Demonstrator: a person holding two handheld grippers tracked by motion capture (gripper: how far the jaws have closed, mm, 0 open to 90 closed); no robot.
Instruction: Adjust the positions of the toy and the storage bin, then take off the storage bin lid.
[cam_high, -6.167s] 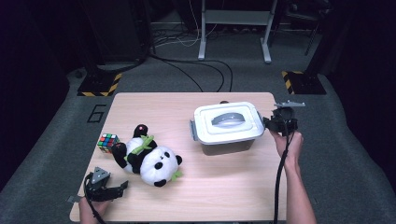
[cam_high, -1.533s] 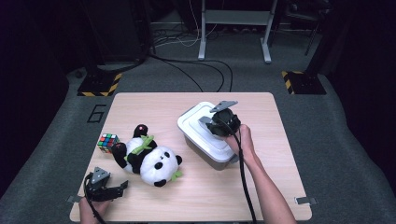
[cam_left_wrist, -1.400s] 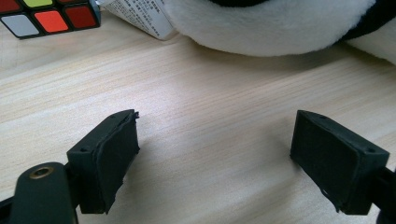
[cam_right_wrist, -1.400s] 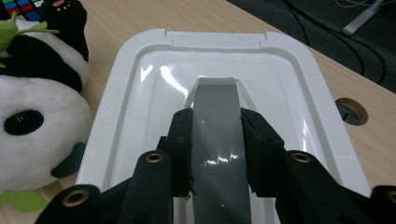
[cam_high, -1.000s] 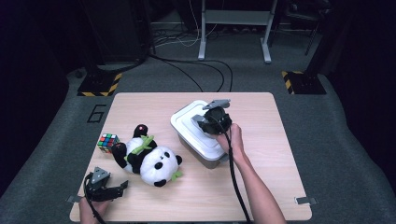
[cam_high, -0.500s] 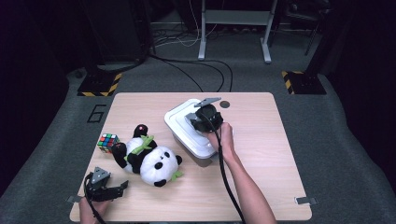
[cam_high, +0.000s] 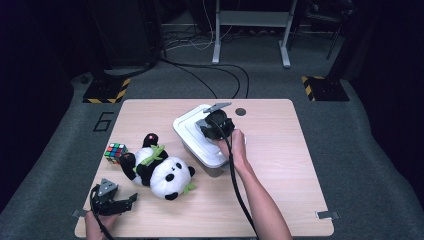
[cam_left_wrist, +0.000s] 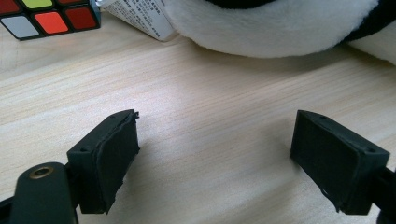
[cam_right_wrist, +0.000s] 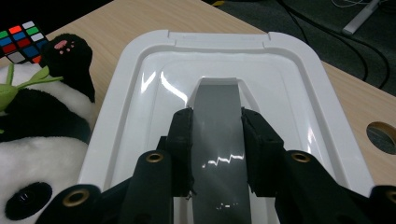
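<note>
1. High view: the right gripper (cam_high: 216, 127) is sitting atop the white lidded box (cam_high: 192, 135) at mid-table; the left gripper (cam_high: 112, 200) is resting near the table's (cam_high: 280, 165) front left corner, beside the panda plush (cam_high: 160, 170).
2. Left gripper view: its jaws are standing spread over bare wood, pinching nothing; a Rubik's cube (cam_left_wrist: 46, 16) is lying beyond.
3. Right gripper view: its jaws are pinching the lid's grey handle (cam_right_wrist: 217, 121).
</note>
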